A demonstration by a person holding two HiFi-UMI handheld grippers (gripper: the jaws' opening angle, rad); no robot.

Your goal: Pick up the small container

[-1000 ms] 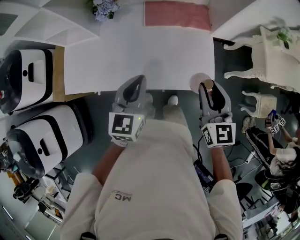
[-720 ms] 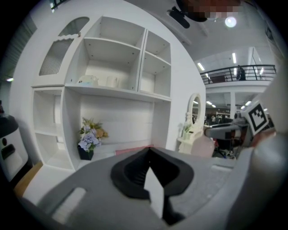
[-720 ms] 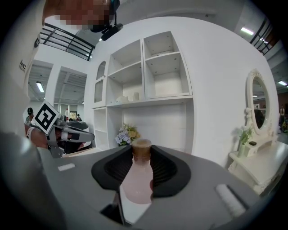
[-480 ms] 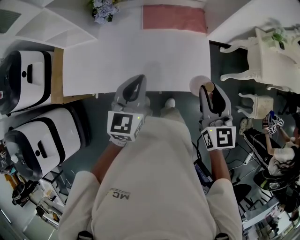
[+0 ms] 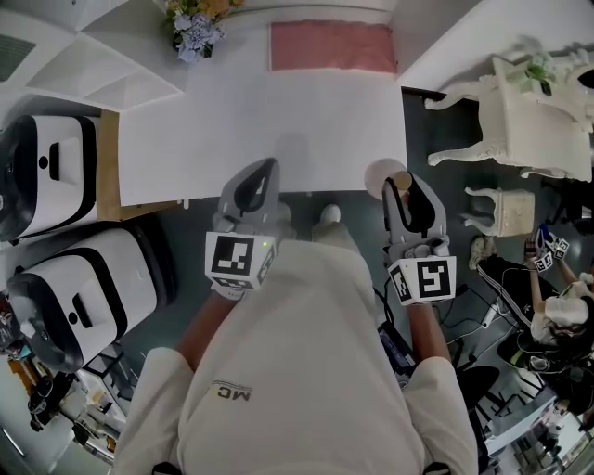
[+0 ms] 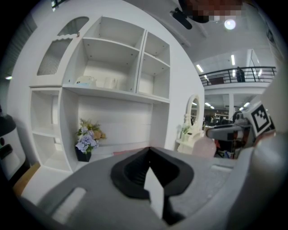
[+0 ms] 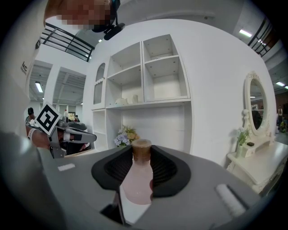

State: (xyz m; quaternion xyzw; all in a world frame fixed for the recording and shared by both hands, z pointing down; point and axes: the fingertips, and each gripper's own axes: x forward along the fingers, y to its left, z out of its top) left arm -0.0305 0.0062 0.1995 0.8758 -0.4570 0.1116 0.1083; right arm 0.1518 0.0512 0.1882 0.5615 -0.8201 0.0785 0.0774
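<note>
Head view: over the last second almost nothing has changed. The right gripper still hangs at the near right corner of the desk, its fingers clamped on the small container, a pale pink bottle with a brown cap. The left gripper waits at the desk's near edge. The pickup looks done and simply held. I count one container, two grippers, one pink mat and one bunch of flowers at the desk's far edge, and two white appliances left of the desk.

Left gripper view: fingers closed together, nothing between them.

Right gripper view: the bottle stands upright between the fingers, pinched at its body, apparently clear of the desk. Its base is hidden.
</note>
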